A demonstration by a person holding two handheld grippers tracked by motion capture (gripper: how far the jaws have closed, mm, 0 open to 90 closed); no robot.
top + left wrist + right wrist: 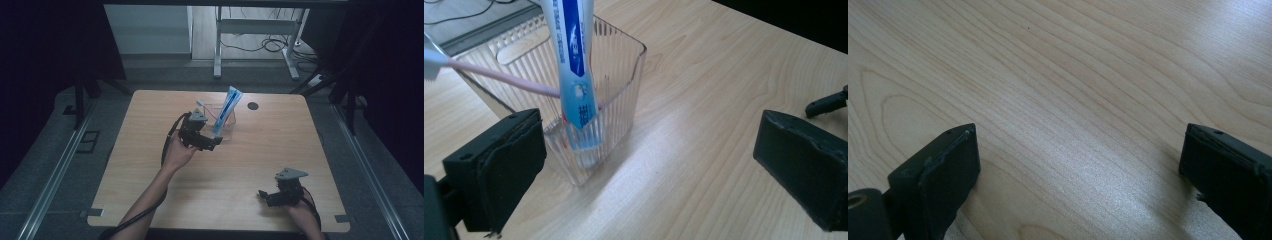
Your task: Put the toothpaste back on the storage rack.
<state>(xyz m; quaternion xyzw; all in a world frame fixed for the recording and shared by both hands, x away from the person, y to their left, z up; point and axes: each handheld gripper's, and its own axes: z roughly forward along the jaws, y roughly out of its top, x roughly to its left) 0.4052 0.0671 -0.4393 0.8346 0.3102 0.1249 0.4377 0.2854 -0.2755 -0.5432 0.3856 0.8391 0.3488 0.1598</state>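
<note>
Daylight-pale wood covers the table (260, 165), and near its far middle stands a clear ribbed plastic cup (223, 122). A blue and white toothpaste tube (226, 109) stands inside it, its lower end down in the cup and its flat upper end leaning up and away toward the far edge. A toothbrush with a pink handle (204, 106) also rests in the cup, slanting out over the rim to the left with its white head in the air.

The left gripper (207, 142) is held in the person's left hand (178, 152) just beside the cup, on the near-left side. In the left gripper view its two black jaws stand wide apart with nothing between them; the left jaw sits close to the cup's near corner, though I cannot tell whether it touches the wall. Through the clear wall (616, 85) the tube's (574, 55) cap end shows sitting low in the cup, and the pink handle (504, 79) crosses behind the tube.

The right gripper (272, 196) is well apart from all this, low over the near right part of the table in the person's right hand (300, 212). In the right gripper view its jaws are spread wide over bare wood grain (1073, 100), holding nothing.

A small dark round disc (253, 106) lies on the tabletop to the right of the cup, near the far edge. Beyond the table, a white desk frame (260, 40) and loose cables sit on the floor.
</note>
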